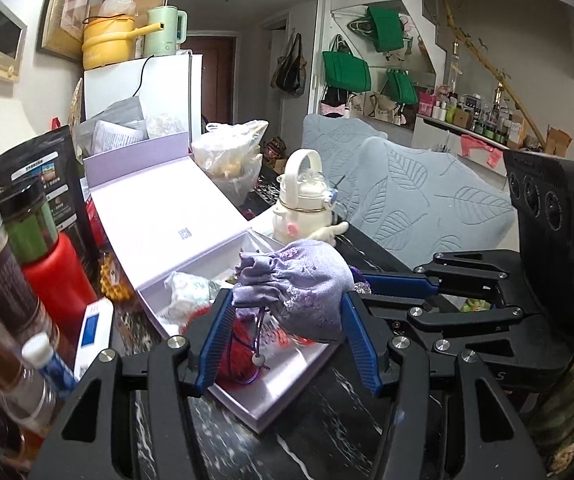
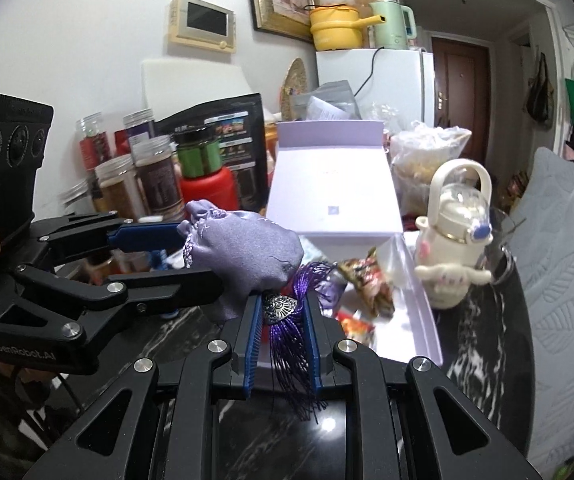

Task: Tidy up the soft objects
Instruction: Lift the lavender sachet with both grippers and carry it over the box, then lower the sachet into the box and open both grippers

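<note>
A lilac satin drawstring pouch (image 1: 299,284) hangs above the open lilac gift box (image 1: 283,380), held across its middle by my left gripper (image 1: 287,298). From the right side my right gripper (image 2: 281,304) is shut on a silver metal charm (image 2: 279,305) with a purple tassel (image 2: 291,356) that dangles from the pouch's (image 2: 247,250) end. In the right wrist view the left gripper (image 2: 203,260) comes in from the left. Both grippers hover over the box's tray (image 2: 423,312), which holds red items and a snack packet (image 2: 371,284). A cord with a bead (image 1: 261,360) hangs below the pouch.
The box's lid (image 1: 167,200) stands open toward the wall. A white kettle-shaped bottle with a plush (image 2: 455,236) stands right of the box. Jars (image 2: 159,176) and a red bottle (image 1: 59,276) crowd the left. A grey leaf-pattern cushion (image 1: 427,200) lies beyond the dark marble table (image 2: 483,344).
</note>
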{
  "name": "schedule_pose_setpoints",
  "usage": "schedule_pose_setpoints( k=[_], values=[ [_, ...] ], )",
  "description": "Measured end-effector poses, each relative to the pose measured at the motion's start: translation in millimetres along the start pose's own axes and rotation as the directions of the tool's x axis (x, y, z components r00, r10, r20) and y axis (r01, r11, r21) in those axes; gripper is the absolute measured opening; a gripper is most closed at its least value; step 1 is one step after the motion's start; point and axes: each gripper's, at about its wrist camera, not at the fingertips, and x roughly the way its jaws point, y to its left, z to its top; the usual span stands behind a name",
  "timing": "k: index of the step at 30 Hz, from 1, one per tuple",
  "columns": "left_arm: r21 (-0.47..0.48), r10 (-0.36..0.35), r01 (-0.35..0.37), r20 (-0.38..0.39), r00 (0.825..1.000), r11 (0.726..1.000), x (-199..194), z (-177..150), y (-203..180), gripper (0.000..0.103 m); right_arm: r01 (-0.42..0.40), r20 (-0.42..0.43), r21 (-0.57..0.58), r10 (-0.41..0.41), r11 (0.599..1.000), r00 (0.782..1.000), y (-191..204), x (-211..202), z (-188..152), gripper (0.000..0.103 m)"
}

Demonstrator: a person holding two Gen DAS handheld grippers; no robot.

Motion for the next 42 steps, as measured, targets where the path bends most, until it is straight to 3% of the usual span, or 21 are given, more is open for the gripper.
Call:
schedule_pose_setpoints(
  k=[12, 25, 42],
  values=[
    [-0.041, 0.000, -0.002, -0.050, 0.999, 0.999, 48, 5, 21, 0.055, 0.018, 0.002, 0.024, -0.018, 1.000, 1.000, -31, 38, 16, 0.020],
    [-0.059, -0.001, -0.007, -0.140, 0.990, 0.998, 87, -9, 30, 0.055, 0.046, -0.064, 0.055, -0.043, 0.997, 0.997, -47, 78, -2, 0.020],
    [-0.066, 0.015, -0.031, -0.230, 0.973, 0.997, 110, -31, 26, 0.055, 0.125, -0.137, 0.034, -0.120, 0.992, 0.983, -52, 92, -18, 0.023]
  ],
)
